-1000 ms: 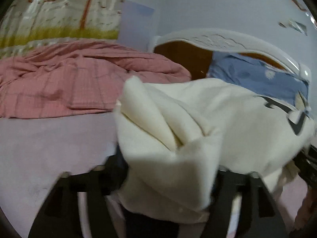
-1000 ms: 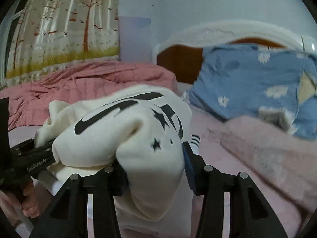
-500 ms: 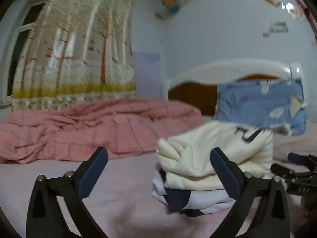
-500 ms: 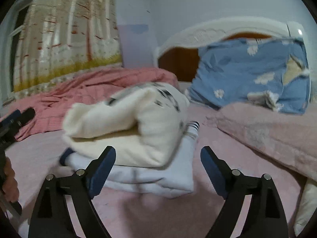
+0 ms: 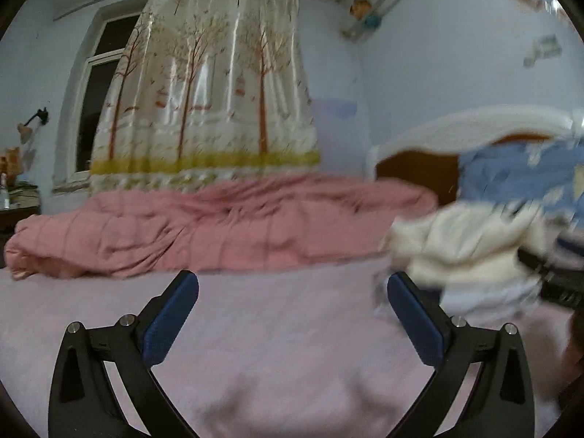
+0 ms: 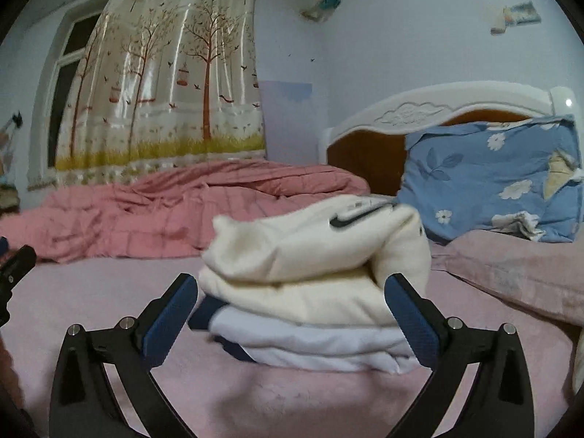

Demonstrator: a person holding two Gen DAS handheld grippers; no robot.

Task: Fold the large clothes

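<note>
A cream sweatshirt [image 6: 317, 255], thick and fleecy with a black swoosh print on top, lies folded into a rounded bundle on the bed [image 6: 109, 292], toward the headboard end. It rests on a flatter folded white garment [image 6: 314, 343] with a navy edge showing at its left side. The bed's surface is a soft pale-pink sheet.

The right gripper [image 6: 291, 315] is level with the stack and faces it squarely; its fingers [image 6: 169, 319] stand wide apart, blue textured pads on black frames, empty, with the stack seen between them and the right pad overlapping the bundle's edge in the picture. This view is sharp and shows a blue floral pillow [image 6: 489, 179] leaning on the carved white and brown headboard [image 6: 412, 109], and a rumpled pink checked quilt [image 6: 182, 208] along the bed's far edge.

The left wrist view is blurred: the sweatshirt [image 5: 463, 244] appears off to the right, outside the left gripper [image 5: 292, 319], whose fingers [image 5: 171, 315] are also spread wide over bare sheet. A tree-printed satin curtain [image 5: 208, 102] hangs behind the quilt [image 5: 219, 226].
</note>
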